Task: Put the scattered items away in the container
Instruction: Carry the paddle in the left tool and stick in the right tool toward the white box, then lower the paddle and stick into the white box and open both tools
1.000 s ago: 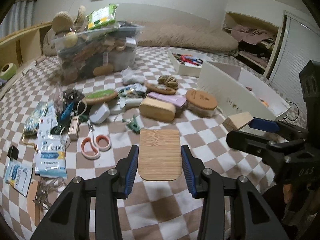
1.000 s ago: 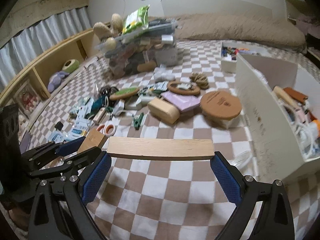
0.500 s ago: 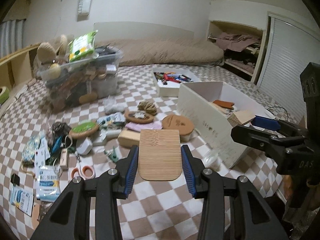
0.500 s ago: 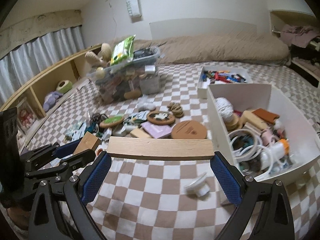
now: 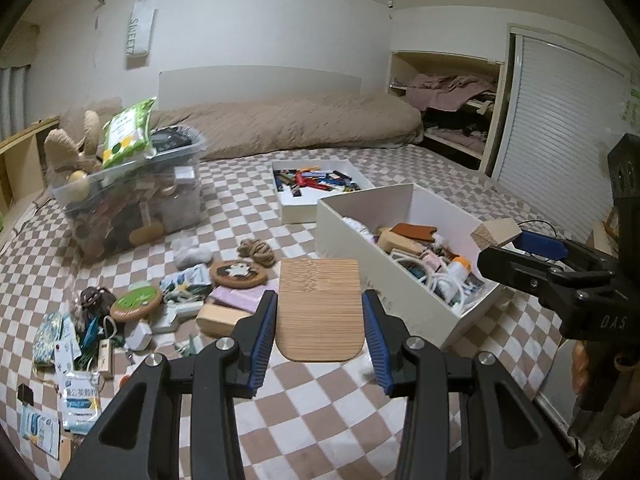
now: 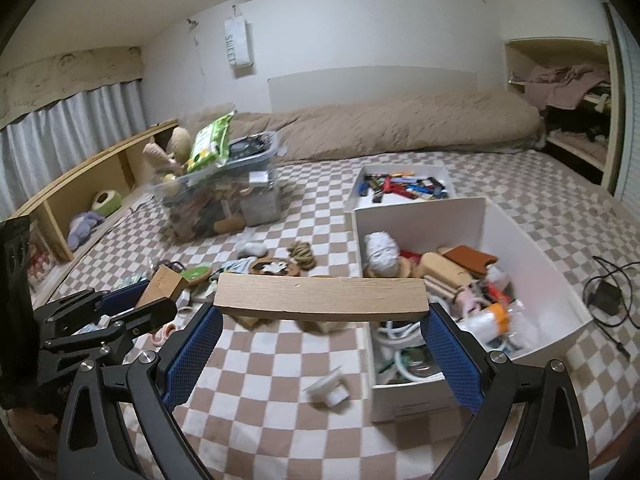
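Holding one wooden piece in each hand, we have both tools raised over the checkered bed (image 5: 328, 412). Our left gripper (image 5: 320, 320) has its jaws closed on a flat bamboo board (image 5: 319, 307) with fine lines across it and rounded corners at the near end; the blue pads (image 5: 264, 332) press both long edges. Our right gripper (image 6: 322, 334) has its jaws spread wide and clamped on the two ends of a pale wooden block (image 6: 320, 297), a long plain bar with a rough sawn face.

The white container (image 6: 416, 394) is our landmark. It sits on the bed, open at the top, already crowded with white cable, a brown leather case, a wooden box and a wrapped ball. The bamboo board hangs just left of its near wall; the wooden block hangs over its near left corner.

Left of the container lies the scatter (image 5: 168, 300): round wooden discs, a knot of rope, a purple pad, packets and small tools. A small white cap (image 6: 330, 390) lies just beside its near corner. Behind it stands a shallower white tray (image 5: 316, 188) of coloured items, and further left a clear bin (image 5: 132, 196) piled high with a green packet on top. A beige duvet (image 6: 400, 128) runs along the far wall, with a low wooden shelf (image 6: 80, 196) at the left and an open closet (image 5: 448, 116) at the right.
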`<state>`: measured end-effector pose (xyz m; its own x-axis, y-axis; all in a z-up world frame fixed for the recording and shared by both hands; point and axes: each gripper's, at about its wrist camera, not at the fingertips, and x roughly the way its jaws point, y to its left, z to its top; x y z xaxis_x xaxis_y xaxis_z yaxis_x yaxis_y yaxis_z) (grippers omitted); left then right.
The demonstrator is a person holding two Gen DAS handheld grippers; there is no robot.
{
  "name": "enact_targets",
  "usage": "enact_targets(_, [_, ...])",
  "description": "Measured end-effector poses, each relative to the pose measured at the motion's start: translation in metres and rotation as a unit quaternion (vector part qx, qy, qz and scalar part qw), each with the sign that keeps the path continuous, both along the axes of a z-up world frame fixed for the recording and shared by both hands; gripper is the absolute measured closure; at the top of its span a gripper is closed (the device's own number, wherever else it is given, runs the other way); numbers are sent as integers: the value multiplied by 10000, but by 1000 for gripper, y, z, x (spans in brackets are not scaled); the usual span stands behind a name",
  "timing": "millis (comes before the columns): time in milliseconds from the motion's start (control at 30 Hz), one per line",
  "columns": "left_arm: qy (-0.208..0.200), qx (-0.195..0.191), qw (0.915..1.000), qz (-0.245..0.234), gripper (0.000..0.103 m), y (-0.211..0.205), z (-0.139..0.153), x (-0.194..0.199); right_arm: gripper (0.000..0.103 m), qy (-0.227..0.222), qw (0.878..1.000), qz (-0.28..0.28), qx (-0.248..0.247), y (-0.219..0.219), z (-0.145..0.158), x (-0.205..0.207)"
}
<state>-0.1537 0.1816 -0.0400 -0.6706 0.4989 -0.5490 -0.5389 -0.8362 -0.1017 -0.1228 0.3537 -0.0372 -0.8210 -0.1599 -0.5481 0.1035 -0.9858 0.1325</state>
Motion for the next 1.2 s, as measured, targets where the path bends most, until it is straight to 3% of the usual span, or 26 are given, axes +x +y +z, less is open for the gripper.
enact_targets(633, [63, -9, 9990, -447, 61, 63, 12, -5, 3, 212, 9981, -511, 288, 54, 13, 0])
enact_targets(1200, [-241, -29, 9966, -788, 61, 115, 0, -25, 3, 69, 9953, -885, 391, 104, 6, -20])
